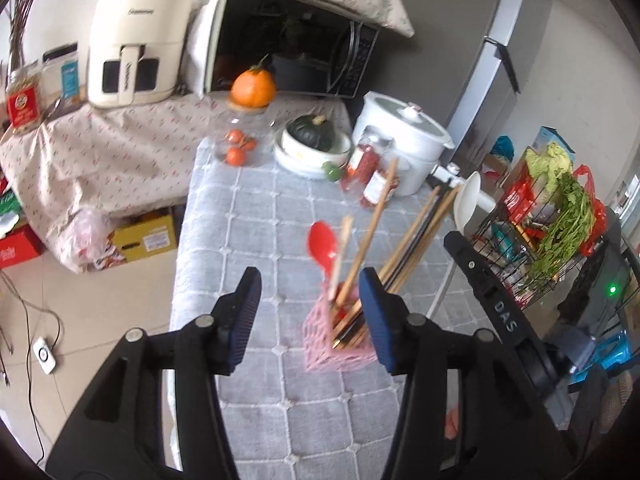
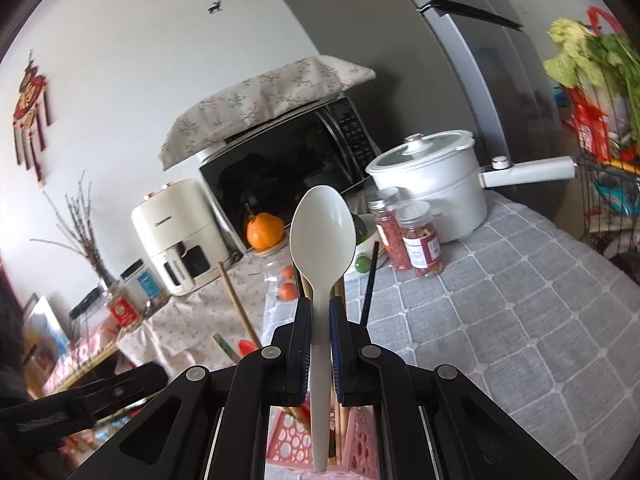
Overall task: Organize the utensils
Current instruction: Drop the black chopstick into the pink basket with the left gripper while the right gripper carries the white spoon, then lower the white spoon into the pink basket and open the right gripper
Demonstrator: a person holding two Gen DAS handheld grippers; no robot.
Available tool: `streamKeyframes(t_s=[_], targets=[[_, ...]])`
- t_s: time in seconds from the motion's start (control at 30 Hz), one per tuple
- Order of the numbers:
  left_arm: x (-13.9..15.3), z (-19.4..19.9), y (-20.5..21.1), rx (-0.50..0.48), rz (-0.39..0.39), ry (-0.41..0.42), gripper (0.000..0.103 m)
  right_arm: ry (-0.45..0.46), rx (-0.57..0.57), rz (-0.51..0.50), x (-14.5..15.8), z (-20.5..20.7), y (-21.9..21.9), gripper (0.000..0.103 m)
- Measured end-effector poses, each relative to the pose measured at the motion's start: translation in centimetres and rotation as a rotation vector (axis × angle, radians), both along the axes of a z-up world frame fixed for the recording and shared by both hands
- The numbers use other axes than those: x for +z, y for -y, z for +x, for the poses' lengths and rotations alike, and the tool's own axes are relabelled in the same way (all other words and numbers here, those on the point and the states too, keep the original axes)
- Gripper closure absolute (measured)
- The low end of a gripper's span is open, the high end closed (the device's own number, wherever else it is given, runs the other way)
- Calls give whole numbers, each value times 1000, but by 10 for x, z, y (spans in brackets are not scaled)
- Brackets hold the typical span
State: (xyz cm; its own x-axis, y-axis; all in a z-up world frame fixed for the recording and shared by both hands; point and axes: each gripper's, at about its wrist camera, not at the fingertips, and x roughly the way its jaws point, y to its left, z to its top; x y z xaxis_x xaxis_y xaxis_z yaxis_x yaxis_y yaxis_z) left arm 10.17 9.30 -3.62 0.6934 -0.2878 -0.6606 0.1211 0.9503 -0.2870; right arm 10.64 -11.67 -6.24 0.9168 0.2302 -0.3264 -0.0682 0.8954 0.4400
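A pink lattice utensil holder stands on the grey quilted table, holding a red spoon and several wooden chopsticks. My left gripper is open and empty, its jaws on either side of the holder's left part. My right gripper is shut on the handle of a white spoon, bowl up, held directly above the pink holder. In the left wrist view the white spoon and right gripper arm show to the right of the holder.
A white pot, two red-filled jars, a bowl with a dark squash and a glass jar topped by an orange stand at the table's far end. A wire basket of vegetables is on the right. A microwave sits behind.
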Motion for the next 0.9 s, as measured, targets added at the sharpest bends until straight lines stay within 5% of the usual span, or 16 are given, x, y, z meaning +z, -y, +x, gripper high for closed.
streamKeyframes(t_s=[0.2,0.4,0.7,0.77,0.9], targets=[[-14,-7,-24,24,11,-58,45,54,-106,-25,-24,1,-21,94],[-19,-13,-34,20,16,-74,45,134,-208,-157,-36,-4,-48,94],[-27,-12,-32,3,32,-96,42,124,-240,-179,-58,-16,-66,93],[-28,-13,-31,-3,39,-101,40,118,-233,-179,-62,-21,-68,90],[-33,-12,-28,-5,52,-120,35,111,-218,-164,-65,-32,-65,69]])
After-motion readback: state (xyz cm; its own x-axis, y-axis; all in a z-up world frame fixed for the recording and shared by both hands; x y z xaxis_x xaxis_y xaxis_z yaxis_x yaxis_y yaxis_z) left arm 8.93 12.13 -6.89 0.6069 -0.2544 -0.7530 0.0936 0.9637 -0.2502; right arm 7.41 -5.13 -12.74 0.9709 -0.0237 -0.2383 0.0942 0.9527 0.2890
